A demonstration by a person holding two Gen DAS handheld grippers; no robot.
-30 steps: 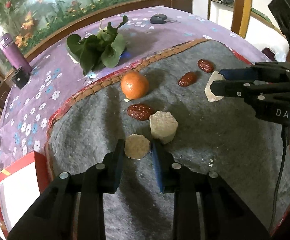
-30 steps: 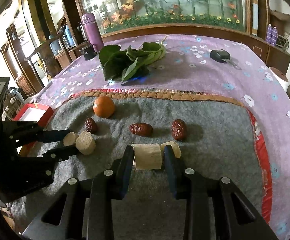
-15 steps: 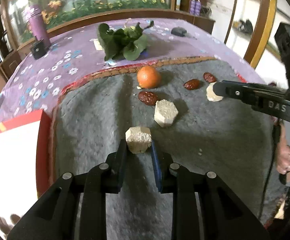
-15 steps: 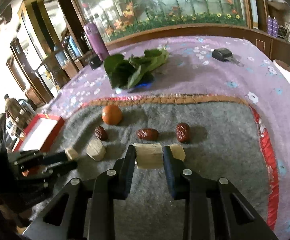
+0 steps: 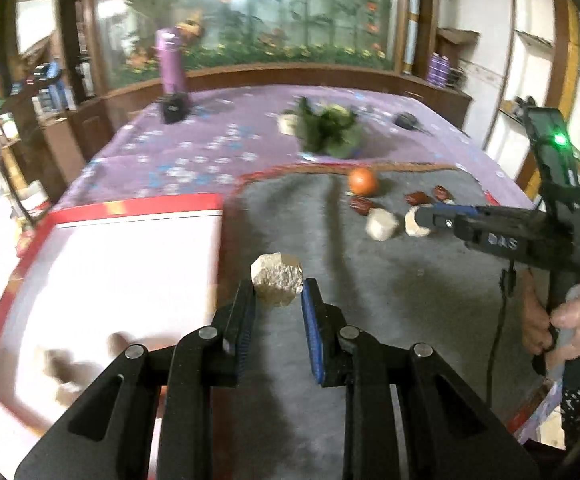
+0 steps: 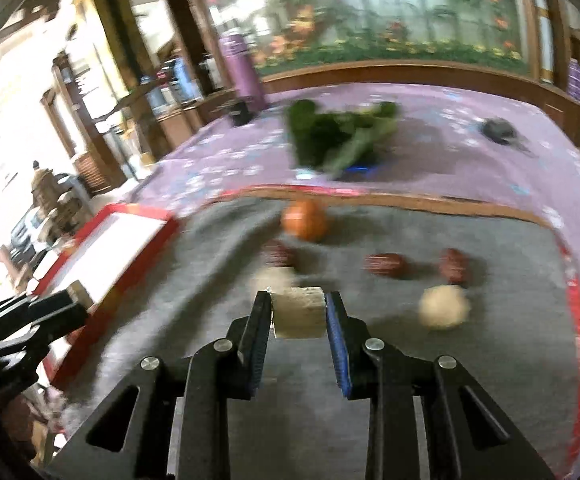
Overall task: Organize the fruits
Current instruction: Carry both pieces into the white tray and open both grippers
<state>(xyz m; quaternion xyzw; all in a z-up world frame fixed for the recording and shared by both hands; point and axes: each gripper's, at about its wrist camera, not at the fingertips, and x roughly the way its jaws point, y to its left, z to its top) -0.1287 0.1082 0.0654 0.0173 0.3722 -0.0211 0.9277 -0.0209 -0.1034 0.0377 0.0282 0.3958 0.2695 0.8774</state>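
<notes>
Left gripper (image 5: 278, 294) held level and pointing forward, its black fingers with blue ribbed pads clamped on a pale, faceted, rough-surfaced chunk (image 5: 277, 283) that sits at the fingertips, above the seam where the grey felt mat (image 5: 389, 280) meets the red-rimmed white tray (image 5: 110, 264); tray lies just to its left. Right gripper (image 6: 297, 312) also level, its pads pressed against both flat sides of a cream, blocky, grainy piece (image 6: 298, 312), carried over the mat. In the left wrist view the right gripper enters from the right side, with the person's hand (image 5: 561, 320) wrapped round its handle. Ahead of the right gripper: a smooth round orange (image 6: 305, 220) beyond the fingertips, three dark red wrinkled oval dates (image 6: 385, 266) between orange and gripper, one rounded pale chunk (image 6: 443, 306) on the mat just to the right, another pale chunk (image 6: 276, 278) just beyond the left finger, partly hidden. Further ahead, leafy greens (image 6: 337, 136) on the purple flowered cloth (image 6: 449, 168). Two or three small items lie at the near corner of the tray in the left wrist view, too blurred to identify
</notes>
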